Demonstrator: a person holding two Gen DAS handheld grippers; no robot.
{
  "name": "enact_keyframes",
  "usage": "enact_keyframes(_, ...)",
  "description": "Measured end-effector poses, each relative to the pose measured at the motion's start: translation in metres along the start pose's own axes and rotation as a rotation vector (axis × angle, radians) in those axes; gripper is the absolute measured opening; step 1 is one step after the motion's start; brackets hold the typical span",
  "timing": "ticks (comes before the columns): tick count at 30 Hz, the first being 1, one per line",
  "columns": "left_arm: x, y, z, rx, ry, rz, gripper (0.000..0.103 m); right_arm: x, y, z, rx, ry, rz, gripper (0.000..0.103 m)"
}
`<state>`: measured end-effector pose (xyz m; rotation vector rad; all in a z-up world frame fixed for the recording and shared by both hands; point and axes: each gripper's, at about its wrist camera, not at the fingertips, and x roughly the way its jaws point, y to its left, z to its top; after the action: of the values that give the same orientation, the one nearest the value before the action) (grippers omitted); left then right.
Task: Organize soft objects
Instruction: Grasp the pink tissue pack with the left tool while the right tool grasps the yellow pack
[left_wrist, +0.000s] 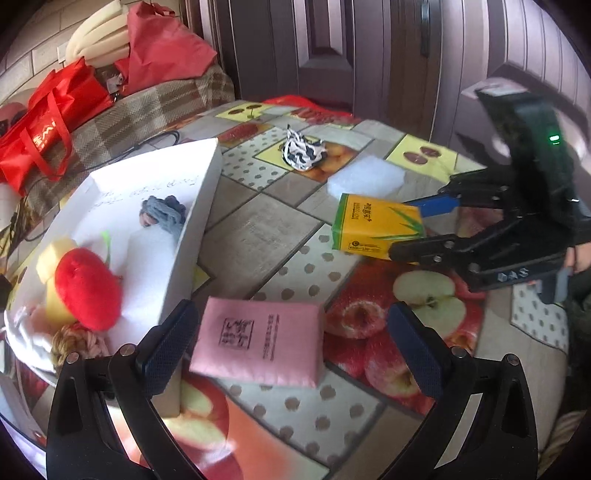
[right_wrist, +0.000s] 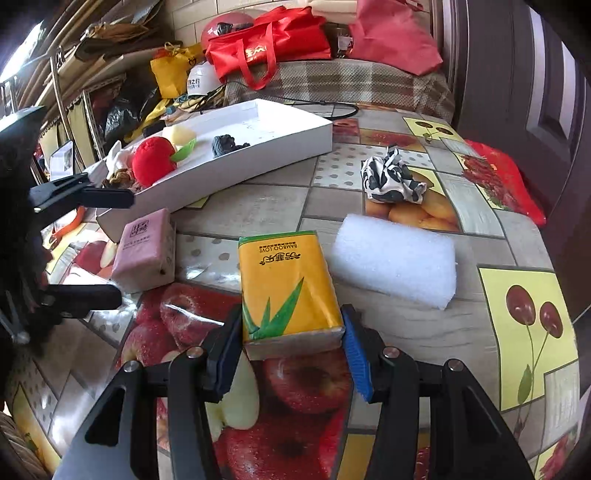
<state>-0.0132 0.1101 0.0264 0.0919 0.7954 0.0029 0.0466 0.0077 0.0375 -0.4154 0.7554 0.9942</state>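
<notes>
My right gripper (right_wrist: 291, 347) is shut on a yellow tissue pack (right_wrist: 284, 284) and holds it above the table; it also shows in the left wrist view (left_wrist: 373, 225). My left gripper (left_wrist: 291, 343) is open around a pink tissue pack (left_wrist: 258, 343) lying on the table next to the white box (left_wrist: 199, 206). The pink pack (right_wrist: 146, 251) also shows in the right wrist view. The white box (right_wrist: 258, 162) holds a red plush apple (right_wrist: 153, 164), a grey knitted item (right_wrist: 223, 144) and other soft things.
A white foam block (right_wrist: 395, 258) and a crumpled black-and-white cloth (right_wrist: 391, 181) lie on the fruit-print tablecloth (right_wrist: 480, 332). Red bags (right_wrist: 266, 44) sit on a checked cover behind the table. A dark door (left_wrist: 332, 48) stands beyond the far edge.
</notes>
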Motion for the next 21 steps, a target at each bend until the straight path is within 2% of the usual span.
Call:
enact_keyframes(2,0.009,-0.004,0.001,0.01,0.021,0.025,0.103,0.0,0.001,-0.001,-0.004,0.0,0.004,0.051)
enact_keyframes(3,0.012,-0.005,0.0,0.008,0.03,0.014,0.103,0.001,0.0,0.0,-0.001,0.0,0.007,0.051)
enact_keyframes(5,0.012,-0.01,-0.002,0.006,0.03,-0.035,0.103,0.001,-0.001,0.0,0.008,-0.003,0.016,0.051)
enact_keyframes(8,0.002,-0.024,-0.002,0.055,0.019,-0.126,0.102,0.002,-0.002,0.001,0.009,0.0,0.02,0.052)
enact_keyframes(9,-0.003,-0.027,-0.002,0.069,0.009,-0.126,0.102,0.003,-0.002,0.001,0.009,0.0,0.02,0.052)
enact_keyframes(12,-0.016,-0.022,0.0,0.082,-0.03,-0.041,0.103,0.003,-0.002,0.001,0.008,0.0,0.017,0.053)
enact_keyframes(15,-0.022,-0.005,0.0,0.028,-0.045,-0.057,0.103,0.004,-0.001,0.001,0.004,0.003,0.006,0.055)
enact_keyframes(17,-0.017,-0.002,-0.002,0.015,-0.029,-0.07,0.103,0.005,0.001,0.002,-0.004,0.006,-0.001,0.055)
enact_keyframes(21,0.001,-0.007,-0.004,0.007,0.028,-0.03,0.103,0.013,0.012,0.008,-0.035,0.016,-0.004,0.059)
